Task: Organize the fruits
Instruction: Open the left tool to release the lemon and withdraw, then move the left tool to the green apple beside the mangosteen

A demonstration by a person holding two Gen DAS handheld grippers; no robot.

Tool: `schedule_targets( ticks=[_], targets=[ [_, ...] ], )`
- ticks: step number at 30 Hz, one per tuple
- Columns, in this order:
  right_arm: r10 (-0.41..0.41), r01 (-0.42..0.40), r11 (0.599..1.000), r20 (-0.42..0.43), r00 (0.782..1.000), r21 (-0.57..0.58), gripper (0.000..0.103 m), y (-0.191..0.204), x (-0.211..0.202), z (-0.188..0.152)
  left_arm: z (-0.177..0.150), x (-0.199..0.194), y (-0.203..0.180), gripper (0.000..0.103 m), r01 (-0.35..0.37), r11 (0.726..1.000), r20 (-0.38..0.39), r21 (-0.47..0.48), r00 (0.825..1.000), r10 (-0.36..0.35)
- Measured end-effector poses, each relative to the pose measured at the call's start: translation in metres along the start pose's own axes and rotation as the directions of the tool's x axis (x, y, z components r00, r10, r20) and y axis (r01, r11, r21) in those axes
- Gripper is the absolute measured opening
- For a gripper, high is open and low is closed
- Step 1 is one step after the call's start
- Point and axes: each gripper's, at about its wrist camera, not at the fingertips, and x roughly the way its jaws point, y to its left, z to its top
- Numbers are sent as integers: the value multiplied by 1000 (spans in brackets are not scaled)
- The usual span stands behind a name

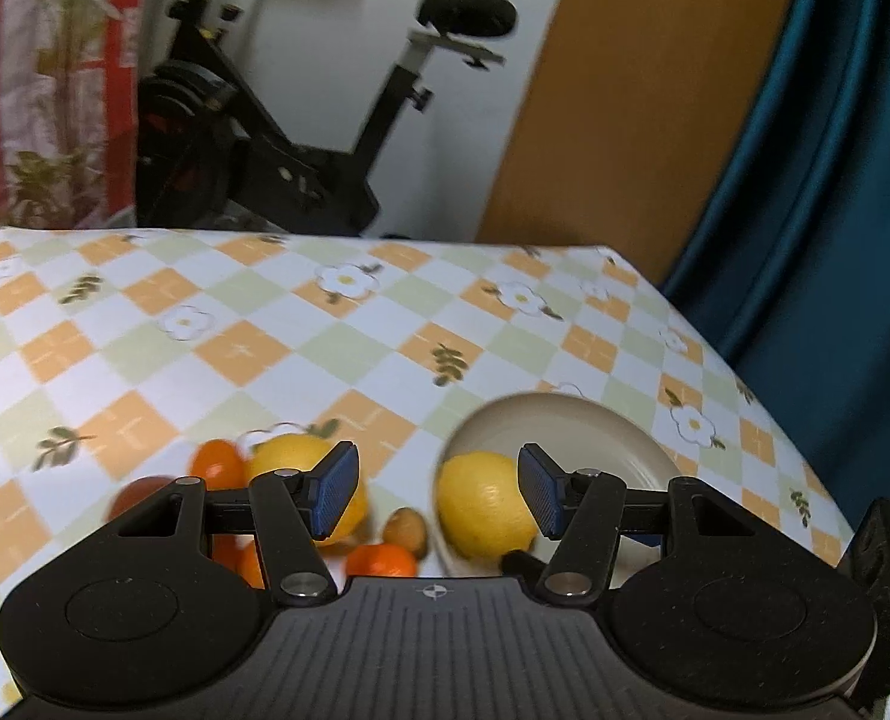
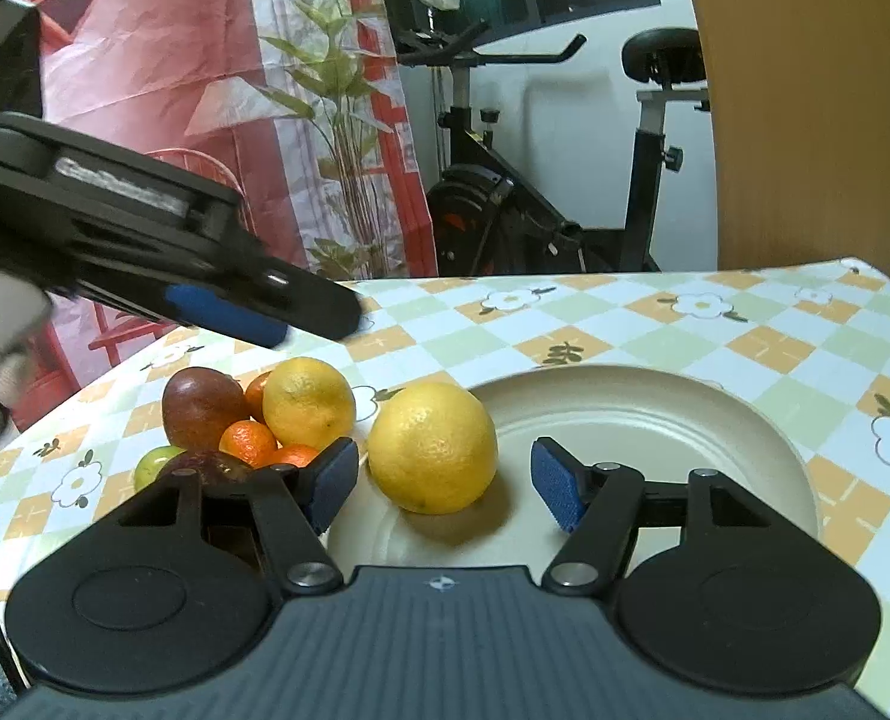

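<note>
**One lemon plated, the pile waiting**

Your left gripper (image 1: 438, 492) fills the near edge of the left wrist view, its blue-padded fingers (image 1: 336, 492) spread wide and holding nothing. Beyond them, a lemon (image 1: 484, 504) sits on the near-left part of the cream plate (image 1: 595, 426), and a second lemon (image 1: 300, 462) lies off the plate on the checked tabletop (image 1: 204, 324), packed among small oranges (image 1: 219, 462) and a brownish fruit (image 1: 405, 531). This view is motion-blurred, so finer detail is lost.

Your right gripper (image 2: 445, 483) is likewise spread and empty, hovering over the plate (image 2: 655, 414) with the plated lemon (image 2: 432, 447) just ahead between the pads. The left gripper (image 2: 228, 309) hangs above the pile: a lemon (image 2: 308, 402), a dark red fruit (image 2: 204, 408), small oranges (image 2: 248, 441) and a green fruit (image 2: 156, 462), all touching.

Judging by looks, the lemons are firm, fairly weighty and round, so they could roll; take hold across the widest middle, pads on opposite sides. The small oranges seem softer, so squeeze gently. Lifting one fruit may shift its neighbours.
</note>
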Motion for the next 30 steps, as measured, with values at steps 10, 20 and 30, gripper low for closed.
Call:
schedule_targets(
  ticks=[10,20,30],
  targets=[
    [22,-22,999,3,1000,-46,67,19,-22,-11,-21,-47,18,61,-55,995,64,-85,996,61],
    [129,-134,976,-38,991,-171,67,58,-35,-11,-52,-64,12,61,-46,999,43,-23,998,47],
    [191,-228,913,-140,972,-337,68,96,-23,-36,-73,-51,24,58,37,990,-43,-134,998,-43]
  ],
)
